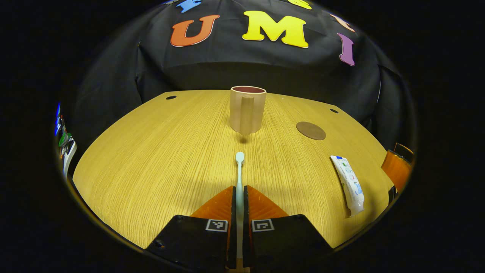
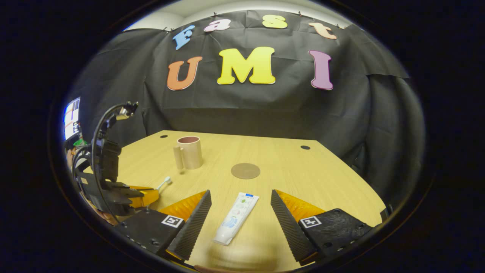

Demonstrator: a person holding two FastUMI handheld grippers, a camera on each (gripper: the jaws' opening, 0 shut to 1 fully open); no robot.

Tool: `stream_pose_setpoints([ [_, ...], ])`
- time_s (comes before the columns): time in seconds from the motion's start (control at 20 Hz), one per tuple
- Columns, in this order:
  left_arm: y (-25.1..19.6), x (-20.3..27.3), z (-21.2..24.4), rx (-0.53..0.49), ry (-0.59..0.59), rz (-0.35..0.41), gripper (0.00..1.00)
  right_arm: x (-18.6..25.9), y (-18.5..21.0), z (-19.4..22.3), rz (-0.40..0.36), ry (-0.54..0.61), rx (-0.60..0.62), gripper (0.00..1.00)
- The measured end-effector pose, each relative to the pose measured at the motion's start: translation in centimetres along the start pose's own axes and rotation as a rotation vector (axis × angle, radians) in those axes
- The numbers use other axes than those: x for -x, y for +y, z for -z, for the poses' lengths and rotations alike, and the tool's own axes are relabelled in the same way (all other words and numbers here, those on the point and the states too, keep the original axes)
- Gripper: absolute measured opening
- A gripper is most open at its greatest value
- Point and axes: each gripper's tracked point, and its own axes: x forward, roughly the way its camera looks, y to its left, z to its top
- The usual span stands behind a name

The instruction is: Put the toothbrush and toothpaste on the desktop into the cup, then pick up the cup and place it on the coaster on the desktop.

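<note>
My left gripper (image 1: 239, 189) is shut on the handle of a pale toothbrush (image 1: 239, 167), whose head points toward the beige cup (image 1: 247, 109) standing upright farther ahead. In the right gripper view the same gripper (image 2: 151, 191) holds the toothbrush (image 2: 163, 183) above the table at the left, short of the cup (image 2: 189, 152). My right gripper (image 2: 240, 206) is open, its fingers either side of the white toothpaste tube (image 2: 235, 218) lying flat on the table. The tube (image 1: 348, 184) lies at the right in the left gripper view. The round brown coaster (image 2: 245, 171) (image 1: 310, 130) lies right of the cup.
The wooden table (image 2: 288, 178) has small dark holes near its back corners and ends at the black cloth wall. A cable arcs over the left gripper's body (image 2: 104, 151). A bright screen (image 2: 71, 117) shows at the far left.
</note>
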Motion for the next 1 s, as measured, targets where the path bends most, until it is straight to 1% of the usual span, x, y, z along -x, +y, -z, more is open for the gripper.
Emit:
stream_pose_setpoints([
  [0.05,0.2,0.3,-0.4,-0.005,-0.015,-0.008,0.09,-0.3,0.3,0.5,-0.002,0.011,0.003,0.98],
  [0.1,0.2,0.8,-0.8,-0.003,-0.028,-0.009,0.09,-0.6,0.7,1.0,-0.008,0.027,0.008,0.96],
  [0.15,0.2,1.2,-1.1,-0.003,-0.043,-0.009,0.09,-1.0,1.1,1.8,-0.018,0.048,0.01,0.98],
  [0.2,0.2,1.8,-1.7,-0.011,-0.065,-0.013,0.09,-1.3,1.5,2.5,-0.029,0.069,0.008,0.96],
  [0.25,0.4,2.2,-2.2,-0.026,-0.091,-0.022,0.09,-1.4,1.9,3.2,-0.04,0.088,0.002,0.99],
  [0.3,0.4,2.8,-2.8,-0.038,-0.118,-0.028,0.09,-1.7,2.3,3.6,-0.049,0.105,-0.007,0.96],
  [0.35,0.3,3.4,-3.5,-0.046,-0.144,-0.028,0.09,-2.0,2.4,4.1,-0.046,0.119,-0.015,0.95],
  [0.55,0.2,5.8,-5.5,-0.068,-0.241,-0.039,0.08,-3.1,1.5,5.9,0.042,0.184,-0.021,0.9],
  [0.65,0.0,6.6,-6.2,-0.069,-0.267,-0.038,0.09,-3.5,1.3,6.7,0.07,0.218,-0.034,0.82],
  [0.75,-0.4,7.1,-6.5,-0.055,-0.278,-0.022,0.08,-3.9,1.5,7.4,0.084,0.25,-0.04,0.76],
  [0.8,-0.4,7.2,-6.7,-0.051,-0.281,-0.017,0.08,-4.2,1.5,7.6,0.086,0.262,-0.044,0.71],
  [0.85,-0.3,7.4,-6.7,-0.05,-0.284,-0.016,0.08,-4.4,1.5,7.7,0.084,0.269,-0.052,0.69],
  [1.0,-0.2,7.8,-7.2,-0.055,-0.295,-0.025,0.09,-5.1,1.1,7.6,0.072,0.291,-0.087,0.58],
])
